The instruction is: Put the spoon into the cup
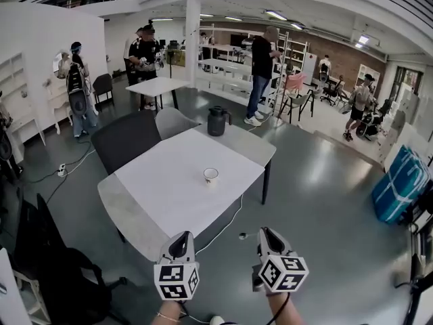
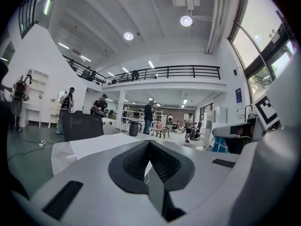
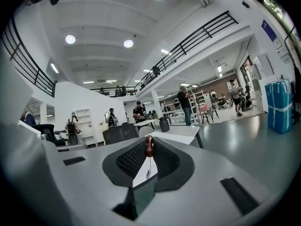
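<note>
A small white cup [image 1: 211,175] stands upright on the white table [image 1: 169,181], toward its right side. Both grippers hover low in the head view, off the table's near corner and above the floor. My right gripper [image 1: 265,233] is shut on a spoon [image 1: 243,235], which sticks out to the left of its tips. In the right gripper view the spoon's brown handle end [image 3: 149,147] is pinched between the jaws, and its thin metal part [image 3: 147,173] hangs below. My left gripper [image 1: 183,240] is shut with nothing in it; its jaws meet in the left gripper view [image 2: 149,143].
A black jug [image 1: 218,121] stands at the table's far end. Two grey chairs [image 1: 125,137] sit along the far left side. A cable [image 1: 226,225] runs over the floor under the table. Several people stand farther back; a black bag [image 1: 61,276] lies at near left.
</note>
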Demonstrator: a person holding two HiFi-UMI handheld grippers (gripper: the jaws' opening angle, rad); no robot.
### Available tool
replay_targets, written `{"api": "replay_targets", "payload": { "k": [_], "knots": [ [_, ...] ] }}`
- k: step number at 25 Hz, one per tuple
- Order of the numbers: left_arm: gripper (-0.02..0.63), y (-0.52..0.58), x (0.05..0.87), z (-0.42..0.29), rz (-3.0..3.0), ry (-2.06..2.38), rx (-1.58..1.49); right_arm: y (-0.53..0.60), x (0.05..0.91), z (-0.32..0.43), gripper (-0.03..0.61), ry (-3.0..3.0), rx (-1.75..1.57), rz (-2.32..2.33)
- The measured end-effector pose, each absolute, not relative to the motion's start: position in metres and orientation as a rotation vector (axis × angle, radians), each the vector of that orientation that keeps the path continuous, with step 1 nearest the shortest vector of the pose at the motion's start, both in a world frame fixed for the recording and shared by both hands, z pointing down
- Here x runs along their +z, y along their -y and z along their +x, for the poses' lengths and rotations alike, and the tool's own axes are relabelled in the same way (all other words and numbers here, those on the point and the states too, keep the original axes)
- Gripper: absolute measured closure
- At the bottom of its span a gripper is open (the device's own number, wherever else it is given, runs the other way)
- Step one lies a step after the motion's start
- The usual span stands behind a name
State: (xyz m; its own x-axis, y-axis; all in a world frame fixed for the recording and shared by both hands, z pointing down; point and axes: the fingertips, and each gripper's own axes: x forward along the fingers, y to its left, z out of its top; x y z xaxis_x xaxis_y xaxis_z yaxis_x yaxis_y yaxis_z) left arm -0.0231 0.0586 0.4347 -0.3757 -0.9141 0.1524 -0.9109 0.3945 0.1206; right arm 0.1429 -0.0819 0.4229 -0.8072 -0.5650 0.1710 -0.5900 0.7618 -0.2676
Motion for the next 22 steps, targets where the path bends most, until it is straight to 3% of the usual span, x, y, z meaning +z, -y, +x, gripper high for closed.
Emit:
{"api": "replay_targets", "payload": {
  "k": [22],
  "knots": [
    [0.595,0.036,0.460,-0.078,1.557,2.431,-0.053,0.175,0.449,0.089,0.515,2.816,0.529,0.881]
  ]
}}
